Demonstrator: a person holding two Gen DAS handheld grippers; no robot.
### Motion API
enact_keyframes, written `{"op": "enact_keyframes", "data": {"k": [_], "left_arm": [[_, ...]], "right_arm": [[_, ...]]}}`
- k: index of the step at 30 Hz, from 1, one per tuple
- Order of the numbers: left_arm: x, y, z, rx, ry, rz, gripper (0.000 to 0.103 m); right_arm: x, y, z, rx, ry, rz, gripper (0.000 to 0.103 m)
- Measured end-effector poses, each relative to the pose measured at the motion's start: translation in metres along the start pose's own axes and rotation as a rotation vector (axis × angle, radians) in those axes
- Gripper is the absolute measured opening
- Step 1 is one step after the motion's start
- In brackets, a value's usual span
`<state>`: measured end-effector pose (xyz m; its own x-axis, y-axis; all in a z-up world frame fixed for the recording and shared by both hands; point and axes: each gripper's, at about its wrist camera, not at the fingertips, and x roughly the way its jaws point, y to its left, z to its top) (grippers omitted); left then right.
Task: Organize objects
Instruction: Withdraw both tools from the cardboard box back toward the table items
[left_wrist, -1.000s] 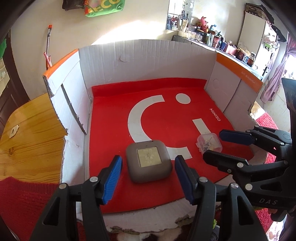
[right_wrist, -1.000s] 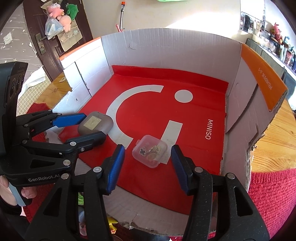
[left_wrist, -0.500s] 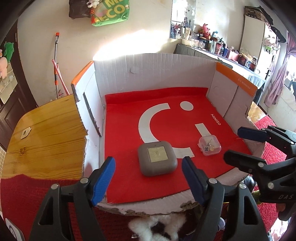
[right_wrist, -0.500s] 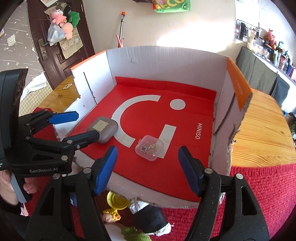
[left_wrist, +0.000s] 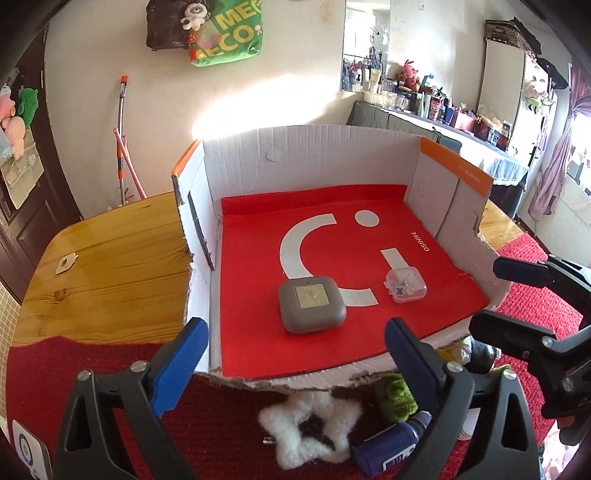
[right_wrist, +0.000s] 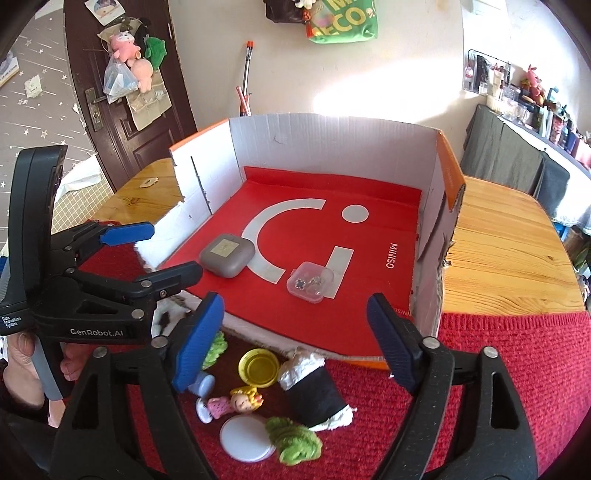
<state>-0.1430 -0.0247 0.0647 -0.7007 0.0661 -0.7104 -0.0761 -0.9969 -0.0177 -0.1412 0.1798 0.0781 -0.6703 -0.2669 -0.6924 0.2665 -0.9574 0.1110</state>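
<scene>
Objects being sorted sit in and around a cut-down cardboard box (left_wrist: 310, 155) lined with a red mat (left_wrist: 258, 266). Inside the box, a grey rounded case (left_wrist: 312, 304) lies near the open front edge, with a small clear plastic box (left_wrist: 405, 285) of trinkets just beside it, apart from it. Left tongs (left_wrist: 291, 354) and right tongs (right_wrist: 295, 336) both hover in front of the box, jaws opening, nothing between them. Below the box's front edge, on a red knitted cloth (right_wrist: 517, 369) over the wooden surface (right_wrist: 498, 236), lie a yellow lid (right_wrist: 259, 366), a small doll (right_wrist: 236, 402), a white disc (right_wrist: 245, 439) and a green fuzzy piece (right_wrist: 295, 443). A hand (right_wrist: 22, 369) grips the left tool's handle.
</scene>
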Motion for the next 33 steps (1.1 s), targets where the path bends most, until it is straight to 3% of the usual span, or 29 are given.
{"op": "enact_keyframes", "data": {"k": [18,33], "left_arm": [[-0.035,-0.013,-0.026,0.006,-0.051,-0.014,0.103],[-0.042,-0.013,-0.051,-0.016,-0.032,-0.038,0.103]], "right_arm": [[-0.033,0.011,-0.023,0.009,-0.050,-0.004,0.082],[-0.040,0.016,-0.047,0.018,-0.029,-0.023,0.082]]}}
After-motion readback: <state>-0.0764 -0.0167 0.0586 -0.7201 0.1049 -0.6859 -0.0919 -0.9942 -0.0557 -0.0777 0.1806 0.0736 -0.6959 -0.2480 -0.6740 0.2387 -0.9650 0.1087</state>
